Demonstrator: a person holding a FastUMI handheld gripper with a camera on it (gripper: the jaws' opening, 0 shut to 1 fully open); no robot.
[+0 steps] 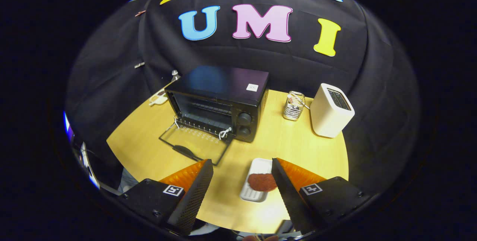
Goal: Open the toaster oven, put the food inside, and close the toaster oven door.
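My tongs (pixel 242 166) gape wide, holding nothing; the round reddish-brown patty (pixel 262 182) on its white ridged tray (pixel 257 166) lies between my fingers, seemingly underneath.

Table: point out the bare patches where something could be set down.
The table is bare between the toaster oven and white toaster, ahead of the wire holder; also beside the open oven door. It is crowded at the white tray holding the food, between the open tool fingers.
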